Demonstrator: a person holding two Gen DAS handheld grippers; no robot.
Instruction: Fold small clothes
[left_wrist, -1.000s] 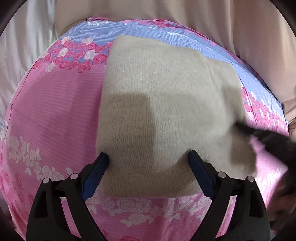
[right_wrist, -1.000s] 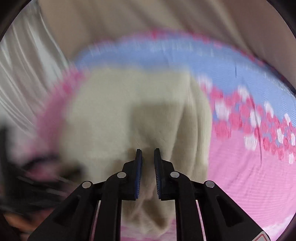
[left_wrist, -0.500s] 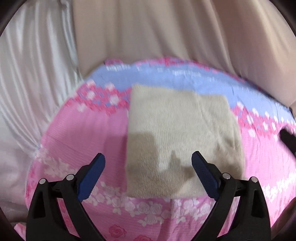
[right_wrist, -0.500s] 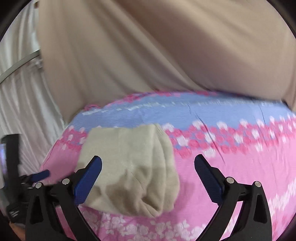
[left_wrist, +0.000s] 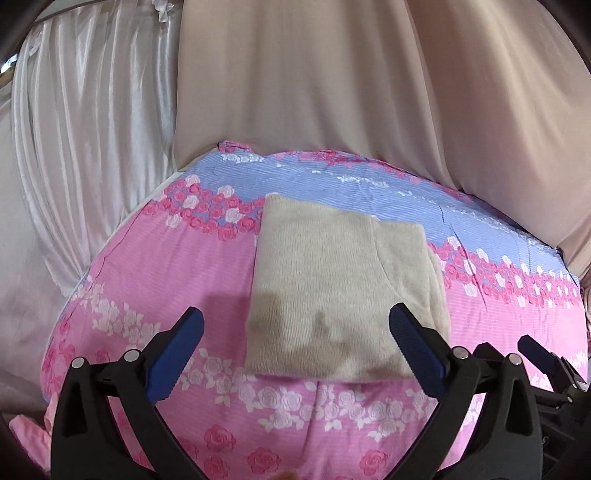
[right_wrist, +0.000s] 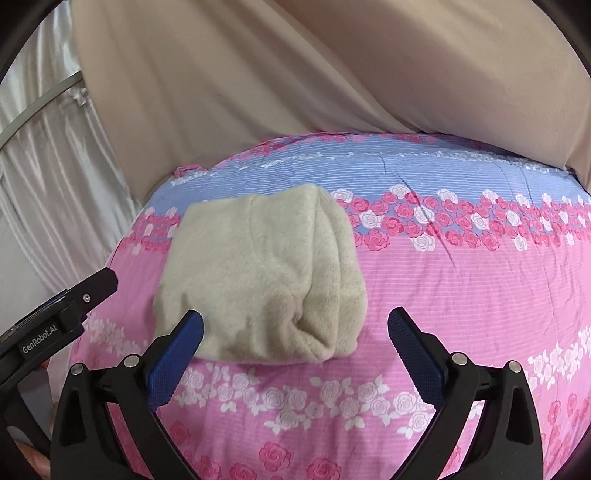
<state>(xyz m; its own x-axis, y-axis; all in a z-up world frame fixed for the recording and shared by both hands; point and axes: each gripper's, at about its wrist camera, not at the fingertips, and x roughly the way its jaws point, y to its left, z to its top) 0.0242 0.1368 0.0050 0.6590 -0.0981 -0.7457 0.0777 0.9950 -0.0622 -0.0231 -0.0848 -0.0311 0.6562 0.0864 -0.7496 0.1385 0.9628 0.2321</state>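
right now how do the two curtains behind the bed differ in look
The white curtain is shiny and satin-like, gathered into many narrow pleats; the beige curtain is matte and falls in a few broad folds. The white one hangs at the left edge of both views; the beige one fills most of the background behind the floral bedspread. Both hang down behind the bedspread's far edge.

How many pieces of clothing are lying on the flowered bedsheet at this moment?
1. A folded beige garment lies on the bedsheet, near its blue far band. Nothing else shows there, though the views cut off the sheet's edges.
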